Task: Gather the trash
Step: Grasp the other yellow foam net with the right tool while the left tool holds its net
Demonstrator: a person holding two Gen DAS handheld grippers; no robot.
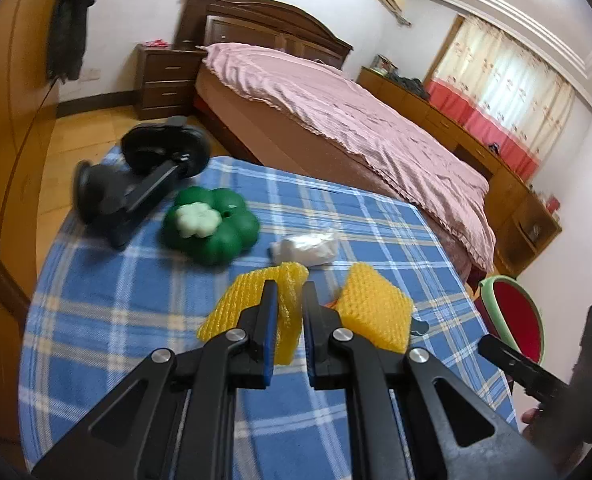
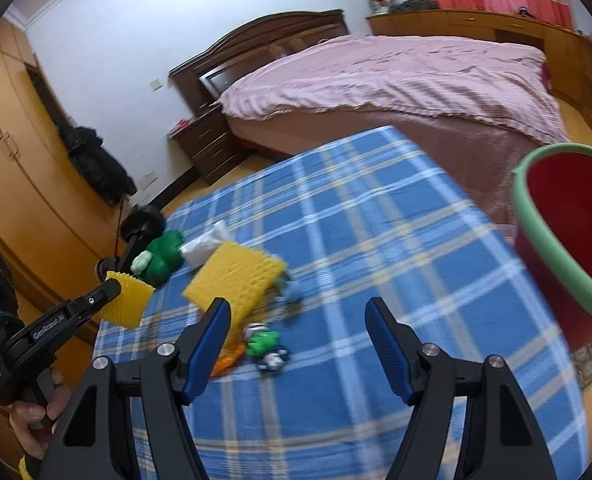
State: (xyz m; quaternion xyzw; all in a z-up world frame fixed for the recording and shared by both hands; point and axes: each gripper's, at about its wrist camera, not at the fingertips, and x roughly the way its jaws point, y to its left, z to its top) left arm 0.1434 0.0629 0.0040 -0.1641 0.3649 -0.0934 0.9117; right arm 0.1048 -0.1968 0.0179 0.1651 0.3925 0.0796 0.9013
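Note:
My left gripper [image 1: 289, 292] is shut on a yellow foam net sleeve [image 1: 287, 312] and holds it above the blue plaid tablecloth [image 1: 135, 320]; it also shows in the right wrist view [image 2: 129, 300]. A second yellow foam net [image 1: 376, 312] lies on the cloth just right of it, also in the right wrist view [image 2: 235, 280]. A crumpled white wrapper [image 1: 308, 249] lies beyond. My right gripper [image 2: 298, 312] is open and empty above the cloth. A small green and white wrapper [image 2: 263, 344] lies between its fingers, with an orange scrap [image 2: 225, 362] beside the left finger.
A red bin with a green rim [image 2: 568, 240] stands off the table's right edge, also in the left wrist view [image 1: 514, 320]. A green clover-shaped object [image 1: 211, 224] and a black device [image 1: 143, 176] sit at the table's far left. A bed [image 1: 356, 120] is behind.

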